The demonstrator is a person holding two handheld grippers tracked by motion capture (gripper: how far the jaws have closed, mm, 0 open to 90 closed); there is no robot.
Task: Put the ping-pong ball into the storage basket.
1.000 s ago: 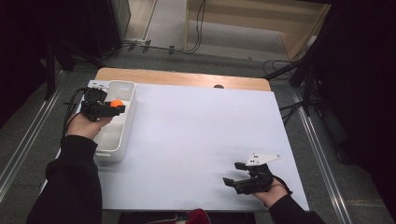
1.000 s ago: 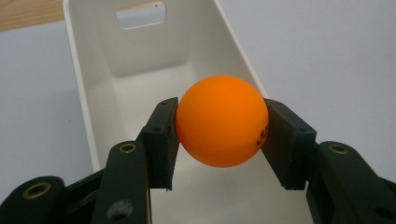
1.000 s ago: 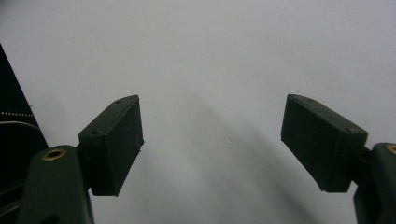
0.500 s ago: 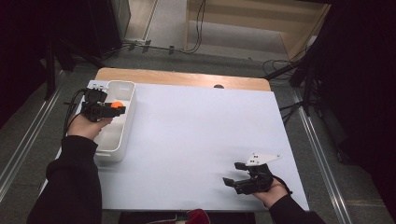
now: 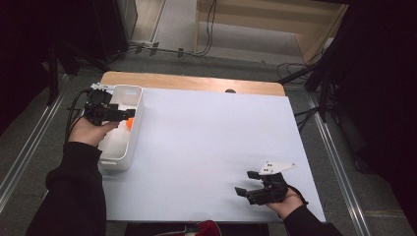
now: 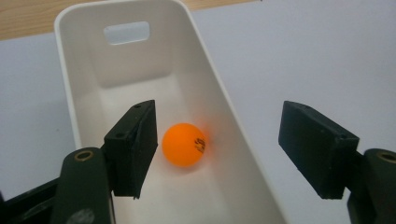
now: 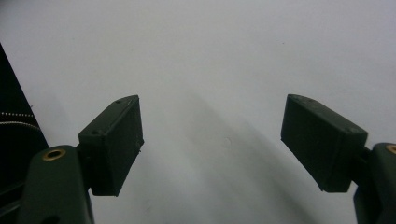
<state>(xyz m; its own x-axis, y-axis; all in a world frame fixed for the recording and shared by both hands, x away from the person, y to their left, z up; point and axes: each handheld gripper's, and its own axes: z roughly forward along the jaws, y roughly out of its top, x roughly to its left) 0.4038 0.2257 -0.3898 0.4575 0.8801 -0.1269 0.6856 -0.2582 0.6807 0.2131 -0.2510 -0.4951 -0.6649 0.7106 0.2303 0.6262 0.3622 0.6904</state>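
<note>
The white-topped table (image 5: 206, 147) carries a long white plastic bin (image 6: 116, 60) along its left edge. Over it hangs the left tool (image 6: 217, 149), its jaws just opened and released — the small orange ball (image 6: 184, 144) lies on the bin's floor. Near the front right corner, the right tool (image 7: 210, 144) gapes empty.

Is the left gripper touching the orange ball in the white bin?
Apart. In the left gripper view the left gripper has just been opening; the orange ball lies on the white bin floor, a visible gap beside the nearer pad.
</note>
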